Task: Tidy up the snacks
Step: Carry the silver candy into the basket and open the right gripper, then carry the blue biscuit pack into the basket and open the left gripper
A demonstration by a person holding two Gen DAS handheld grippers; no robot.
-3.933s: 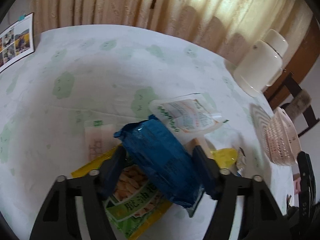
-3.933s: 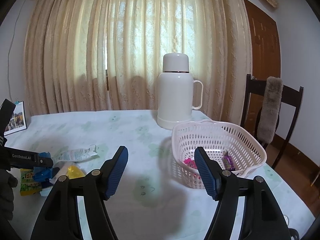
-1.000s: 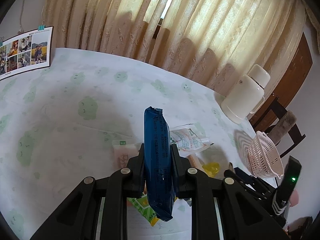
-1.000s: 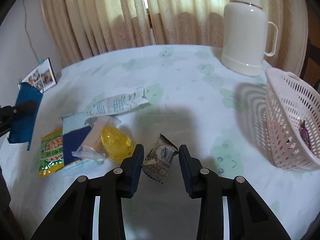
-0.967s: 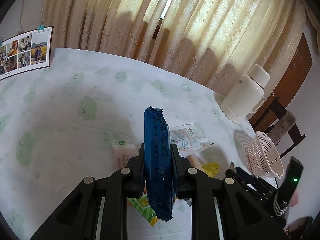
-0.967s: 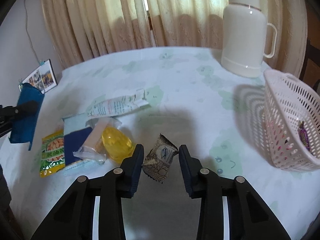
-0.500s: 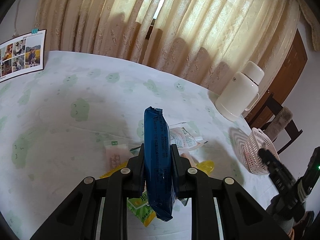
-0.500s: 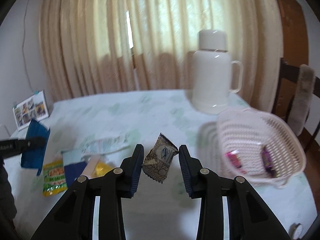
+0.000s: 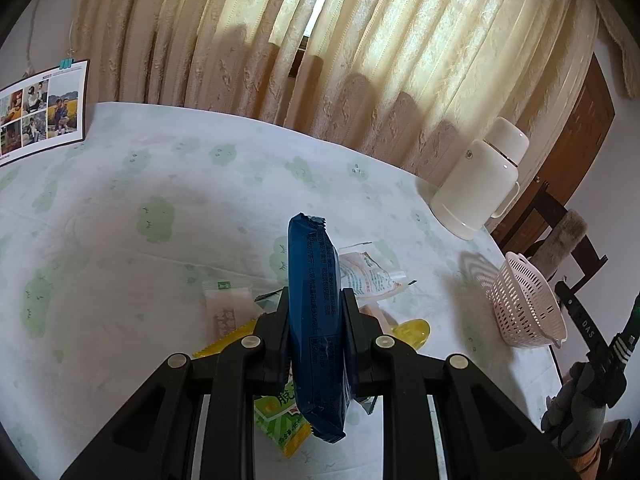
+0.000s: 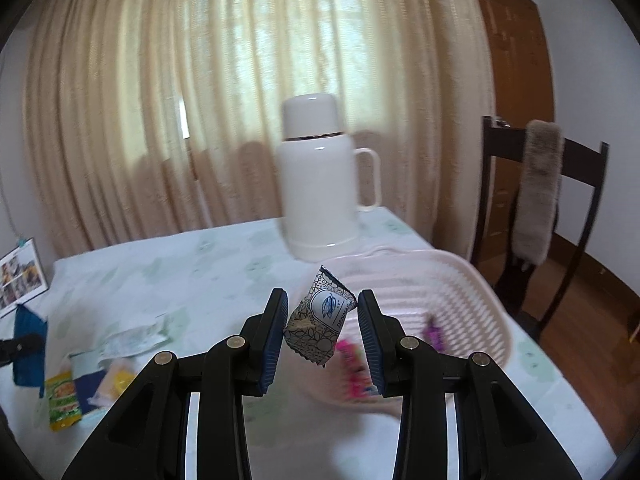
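Note:
My left gripper [image 9: 314, 312] is shut on a dark blue snack packet [image 9: 316, 312], held upright above a pile of snacks: a green-yellow bag [image 9: 282, 420], a pink-white packet [image 9: 226, 312], a white printed packet [image 9: 366, 276] and a yellow piece [image 9: 412, 330]. My right gripper [image 10: 322, 312] is shut on a small grey patterned packet [image 10: 320, 316], held in front of and above the near rim of the pink basket [image 10: 472, 280]. Pink and purple candies [image 10: 354, 368] lie in the basket. The basket also shows in the left wrist view [image 9: 524, 300].
A white thermos [image 10: 318, 180] stands behind the basket, near the curtain. A dark wooden chair [image 10: 540, 184] stands at the right of the table. A photo sheet [image 9: 38, 108] hangs at the table's far left. The table [image 9: 100, 248] has a white cloth with green prints.
My right gripper has lifted the small patterned packet off the table and carried it right, up to the basket. My left gripper still holds the blue packet, hardly moved.

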